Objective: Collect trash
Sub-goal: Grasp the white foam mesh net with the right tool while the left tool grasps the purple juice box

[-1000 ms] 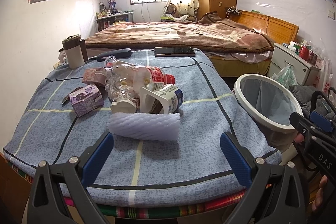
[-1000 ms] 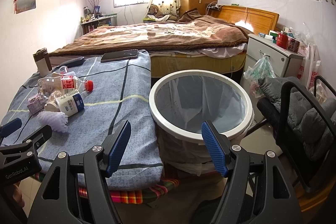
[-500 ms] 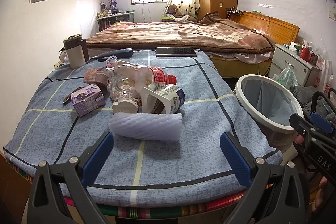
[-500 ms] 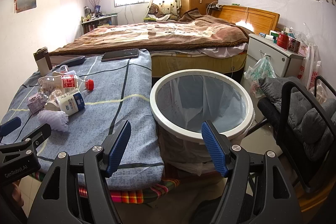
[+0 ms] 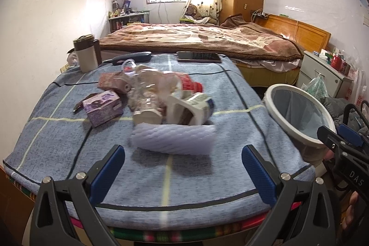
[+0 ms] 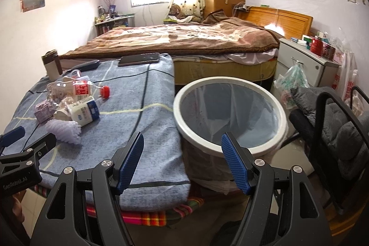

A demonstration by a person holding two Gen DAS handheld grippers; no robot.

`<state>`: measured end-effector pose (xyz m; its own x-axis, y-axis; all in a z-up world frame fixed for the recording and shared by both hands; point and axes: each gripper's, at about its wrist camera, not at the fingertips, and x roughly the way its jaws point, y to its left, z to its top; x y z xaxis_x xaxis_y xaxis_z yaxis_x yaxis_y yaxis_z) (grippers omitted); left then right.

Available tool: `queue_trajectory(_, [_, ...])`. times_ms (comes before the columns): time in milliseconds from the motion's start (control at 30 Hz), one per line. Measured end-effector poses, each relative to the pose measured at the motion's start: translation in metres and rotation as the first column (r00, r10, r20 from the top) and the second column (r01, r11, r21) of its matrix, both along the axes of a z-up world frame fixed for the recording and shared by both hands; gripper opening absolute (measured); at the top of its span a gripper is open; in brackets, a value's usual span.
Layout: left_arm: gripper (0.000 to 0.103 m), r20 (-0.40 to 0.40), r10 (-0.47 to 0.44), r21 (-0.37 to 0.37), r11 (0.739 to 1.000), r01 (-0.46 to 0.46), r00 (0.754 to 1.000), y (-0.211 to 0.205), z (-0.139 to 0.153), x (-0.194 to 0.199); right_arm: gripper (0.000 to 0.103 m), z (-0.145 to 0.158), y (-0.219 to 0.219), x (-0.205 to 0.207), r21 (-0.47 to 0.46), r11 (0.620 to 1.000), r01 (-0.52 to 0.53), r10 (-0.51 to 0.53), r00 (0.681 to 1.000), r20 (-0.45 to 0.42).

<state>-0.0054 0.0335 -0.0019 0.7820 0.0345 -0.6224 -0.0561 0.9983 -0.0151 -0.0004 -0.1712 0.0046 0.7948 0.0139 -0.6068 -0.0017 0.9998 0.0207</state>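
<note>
A pile of trash lies on the blue cloth-covered table (image 5: 57, 142): a white foam net sleeve (image 5: 174, 138), a white milk bottle (image 5: 192, 108), a crushed clear bottle with a red cap (image 5: 159, 87), a purple carton (image 5: 102, 107) and a pink carton (image 5: 110, 82). The white-rimmed bin (image 6: 228, 117) stands right of the table. My left gripper (image 5: 183, 167) is open and empty, just short of the foam sleeve. My right gripper (image 6: 182, 161) is open and empty, near the bin's front rim. The foam sleeve (image 6: 64, 129) and milk bottle (image 6: 84, 111) also show in the right wrist view.
A thermos cup (image 5: 85, 55), a dark case (image 5: 131, 57) and a phone (image 5: 198, 57) sit at the table's far edge. A bed (image 5: 196, 38) lies behind. A nightstand (image 6: 309, 61) and a black chair with grey cushion (image 6: 341, 121) stand right of the bin.
My left gripper has moved forward, closer to the foam sleeve and the trash pile. My right gripper has shifted slightly; the bin sits much the same in its view.
</note>
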Motion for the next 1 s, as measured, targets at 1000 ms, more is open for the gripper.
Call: queue_trajectory(1000, [0.103, -0.04, 0.128, -0.051, 0.99, -0.13, 0.991, 0.156, -0.013, 0.029, 0.064, -0.033, 0.135, 0.056, 0.095, 0.859, -0.503, 0.51, 0.857, -0.077])
